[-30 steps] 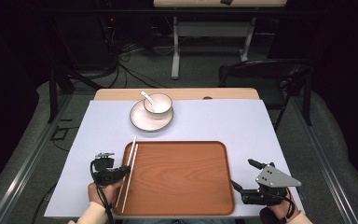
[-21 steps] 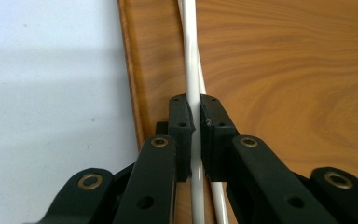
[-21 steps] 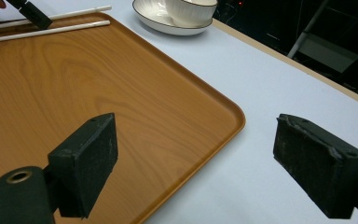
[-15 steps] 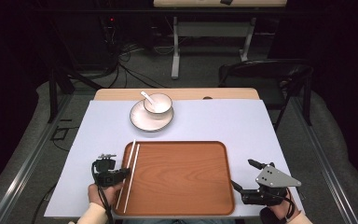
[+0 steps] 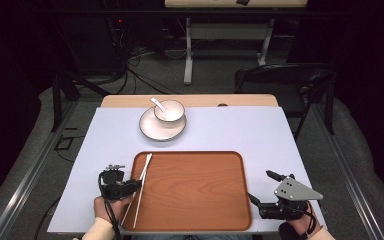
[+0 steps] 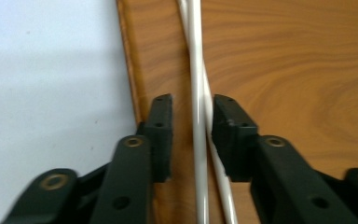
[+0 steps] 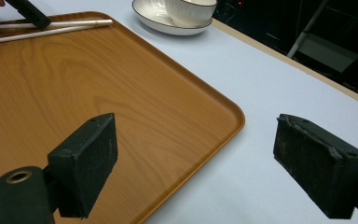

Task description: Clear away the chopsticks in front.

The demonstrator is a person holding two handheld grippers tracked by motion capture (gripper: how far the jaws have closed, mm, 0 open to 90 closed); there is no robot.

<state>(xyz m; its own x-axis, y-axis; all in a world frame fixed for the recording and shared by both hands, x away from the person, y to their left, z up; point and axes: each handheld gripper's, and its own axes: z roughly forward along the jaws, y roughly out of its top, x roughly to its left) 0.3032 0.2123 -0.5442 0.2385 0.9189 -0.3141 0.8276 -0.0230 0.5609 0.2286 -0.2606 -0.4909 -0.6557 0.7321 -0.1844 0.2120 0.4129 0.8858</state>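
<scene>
Two white chopsticks lie crossed along the left side of the wooden tray. My left gripper is at the tray's left rim with the chopsticks between its jaws. The jaws have just been opening, and there is a gap beside the left pad, so the sticks rest on the tray. My right gripper stands wide open over the table by the tray's right front corner, and nothing is between its pads. In the right gripper view the chopsticks lie at the tray's far side.
A white bowl with a spoon sits on a white plate behind the tray, on the pale blue mat. A dark chair stands beyond the table's far right edge.
The left jaws have opened off the chopsticks. The sticks, held together before, now lie slightly splayed and crossed on the tray. Neither hand has shifted.
</scene>
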